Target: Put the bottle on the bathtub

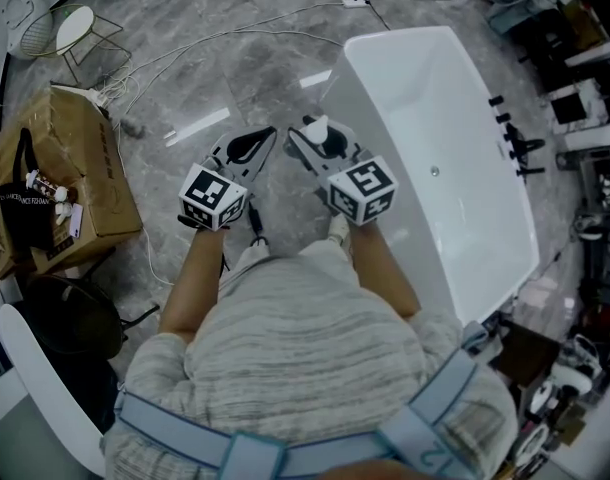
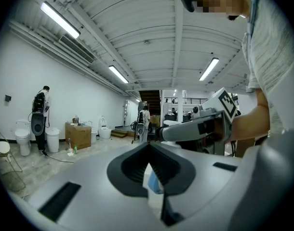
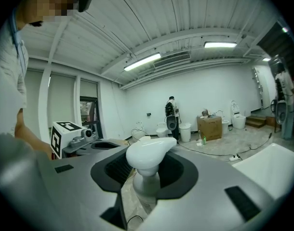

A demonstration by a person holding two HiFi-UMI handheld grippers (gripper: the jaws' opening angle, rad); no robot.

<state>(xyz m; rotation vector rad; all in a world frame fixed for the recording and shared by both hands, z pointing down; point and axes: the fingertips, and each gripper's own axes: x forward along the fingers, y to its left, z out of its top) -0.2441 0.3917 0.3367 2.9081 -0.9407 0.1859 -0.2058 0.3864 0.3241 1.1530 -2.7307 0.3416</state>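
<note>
A bottle with a white pump head (image 1: pixel 316 128) (image 3: pixel 149 156) stands upright between the jaws of my right gripper (image 1: pixel 311 140) (image 3: pixel 143 179), which is shut on its neck. I hold it in the air, just left of the near left rim of the white bathtub (image 1: pixel 383 44) (image 3: pixel 274 163). The bottle's body is hidden under the jaws. My left gripper (image 1: pixel 259 140) (image 2: pixel 148 148) hangs beside the right one over the grey floor. Its jaws meet at the tips and grip nothing, with only a pale blue patch showing through the gap.
A cardboard box (image 1: pixel 70 173) with a black bag on it sits at the left. Cables (image 1: pixel 235 38) run across the marble floor to a power strip. A wire stool (image 1: pixel 77 30) stands far left. Black tap fittings (image 1: pixel 515 148) line the tub's right rim. A person (image 3: pixel 172 110) stands far off.
</note>
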